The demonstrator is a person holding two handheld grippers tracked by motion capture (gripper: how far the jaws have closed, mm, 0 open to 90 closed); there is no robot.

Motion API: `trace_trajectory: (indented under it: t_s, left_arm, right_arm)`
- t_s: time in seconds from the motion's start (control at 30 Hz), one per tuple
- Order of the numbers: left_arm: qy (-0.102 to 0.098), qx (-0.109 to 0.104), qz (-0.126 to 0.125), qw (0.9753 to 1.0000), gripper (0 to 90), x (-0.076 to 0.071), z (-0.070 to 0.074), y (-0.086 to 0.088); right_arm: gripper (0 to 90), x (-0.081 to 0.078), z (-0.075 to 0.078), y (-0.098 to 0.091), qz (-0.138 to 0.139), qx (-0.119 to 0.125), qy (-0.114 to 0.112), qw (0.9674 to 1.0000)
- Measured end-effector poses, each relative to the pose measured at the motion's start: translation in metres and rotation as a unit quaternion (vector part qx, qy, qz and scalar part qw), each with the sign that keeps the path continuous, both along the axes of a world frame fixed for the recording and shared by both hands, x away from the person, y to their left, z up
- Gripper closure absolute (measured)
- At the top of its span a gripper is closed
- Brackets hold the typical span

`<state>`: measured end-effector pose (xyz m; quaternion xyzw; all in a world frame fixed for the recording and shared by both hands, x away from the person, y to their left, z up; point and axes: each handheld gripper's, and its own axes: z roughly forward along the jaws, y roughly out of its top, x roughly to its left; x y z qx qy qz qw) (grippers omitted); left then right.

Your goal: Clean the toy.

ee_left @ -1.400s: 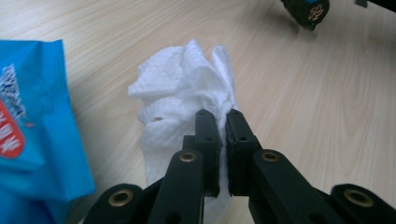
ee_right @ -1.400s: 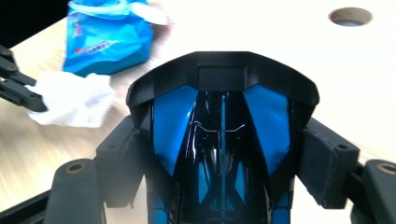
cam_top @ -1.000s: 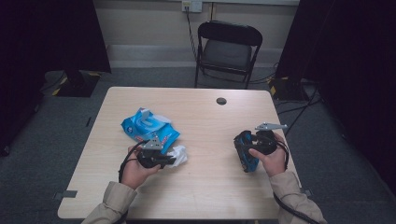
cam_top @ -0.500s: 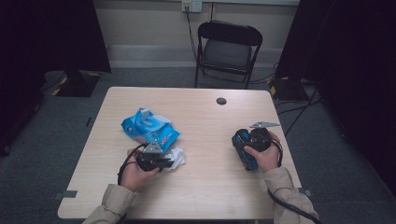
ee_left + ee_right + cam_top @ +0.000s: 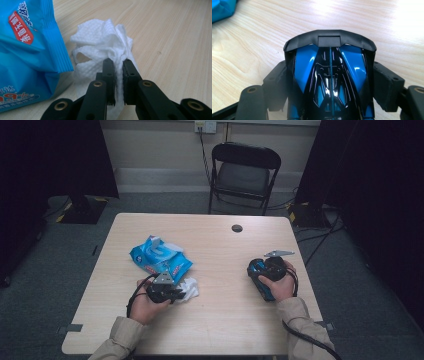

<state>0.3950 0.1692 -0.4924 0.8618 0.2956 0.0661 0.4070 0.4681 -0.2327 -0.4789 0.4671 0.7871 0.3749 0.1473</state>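
left gripper [image 5: 118,65]: wipe [image 5: 102,42] pinched, at 4 o'clock of blue pack [image 5: 161,257] | right gripper [image 5: 332,82]: toy car [image 5: 329,75] clamped between jaws, above table [image 5: 225,315]

bare tabletop [image 5: 220,270] between the left gripper [image 5: 172,292] and the right gripper [image 5: 260,277], open lane there. blue wipe pack [image 5: 161,259] blocks the far-left side, touching the crumpled white wipe [image 5: 100,47]. far half of table free except a small dark grommet [image 5: 237,228]. near edge free between the forearms. folding chair [image 5: 243,175] stands beyond the far edge.
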Motion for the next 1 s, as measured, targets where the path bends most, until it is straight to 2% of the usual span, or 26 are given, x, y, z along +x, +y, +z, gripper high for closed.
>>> trace_trajectory:
  t_s: [0.3,0.5,0.7,0.8,1.0]
  left_arm:
    - [-0.002,-0.003,0.004,1.0,78.8,0.0,-0.001,0.002]
    - [0.001,-0.001,0.007,1.0,73.7,0.0,-0.001,0.004]
    - [-0.004,0.0,0.016,0.9999,69.9,-0.001,0.001,0.005]
    - [-0.01,-0.002,0.02,0.9997,66.2,-0.001,0.003,0.006]
    - [-0.001,-0.009,0.035,0.9993,56.1,-0.002,0.005,0.007]
  right_arm:
    - [25.1,0.004,-0.007,0.006,0.002,-0.019,0.004,0.9998]
    - [25.1,0.006,-0.009,0.008,0.004,-0.024,0.007,0.9997]
    - [24.9,0.007,-0.012,0.009,0.008,-0.03,0.008,0.9995]
    - [24.8,0.007,-0.013,0.009,0.01,-0.032,0.008,0.9994]
    - [23.5,0.008,-0.013,0.007,0.013,-0.022,0.009,0.9996]
